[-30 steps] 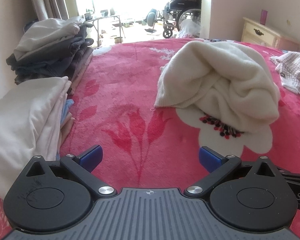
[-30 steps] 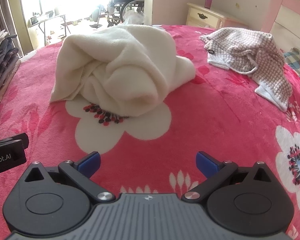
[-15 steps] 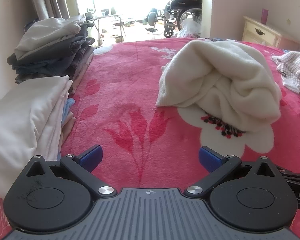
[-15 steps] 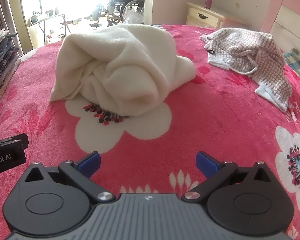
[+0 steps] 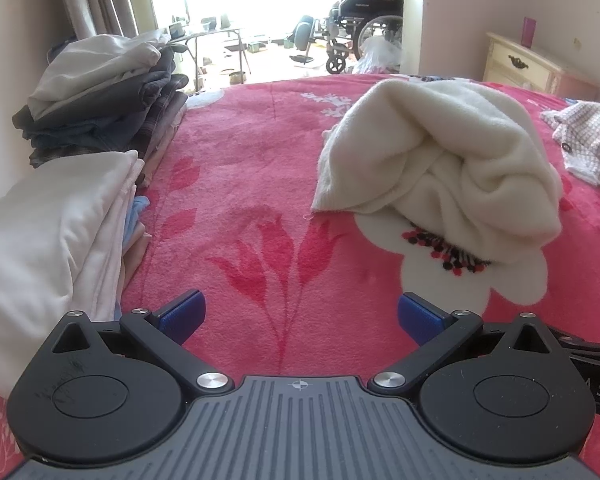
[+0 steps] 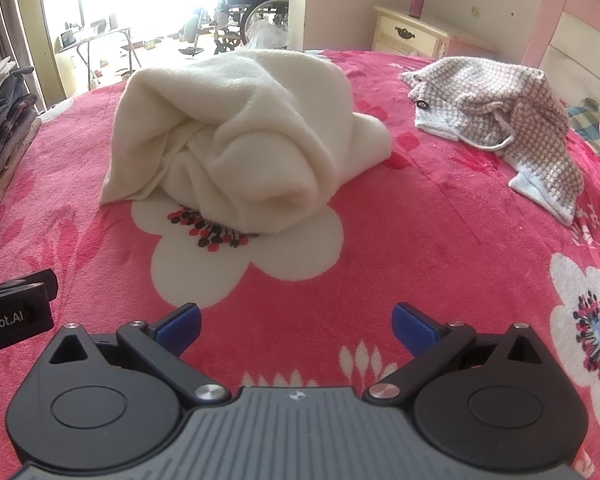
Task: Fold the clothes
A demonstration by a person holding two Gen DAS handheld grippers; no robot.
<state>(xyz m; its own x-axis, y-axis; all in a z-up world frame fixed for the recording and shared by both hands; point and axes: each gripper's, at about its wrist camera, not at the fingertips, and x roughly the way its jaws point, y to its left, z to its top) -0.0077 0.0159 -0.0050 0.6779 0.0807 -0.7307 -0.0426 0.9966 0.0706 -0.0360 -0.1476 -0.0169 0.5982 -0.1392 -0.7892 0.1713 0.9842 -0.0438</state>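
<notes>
A crumpled cream fleece garment [image 5: 440, 160] [image 6: 244, 140] lies in a heap on the pink floral blanket [image 5: 260, 184] [image 6: 440, 240]. My left gripper [image 5: 300, 312] hovers low over the blanket, well short of the heap and to its left, jaws wide apart and empty. In the right wrist view my right gripper [image 6: 296, 320] is open too, with nothing between its blue pads, and the heap sits ahead, slightly left. A checked brown-and-white garment [image 6: 500, 108] [image 5: 588, 136] lies unfolded farther right.
Two stacks of folded clothes line the bed's left edge: a white one [image 5: 48, 232] close by and a dark one [image 5: 100, 108] behind it. A cream nightstand [image 6: 408, 36] and pink headboard [image 6: 572, 40] stand at the right. A wheelchair [image 5: 364, 20] sits beyond the bed.
Both views have shifted only slightly; the left wrist camera has tipped a little so the cream heap sits marginally lower. Nothing was grasped or released.
</notes>
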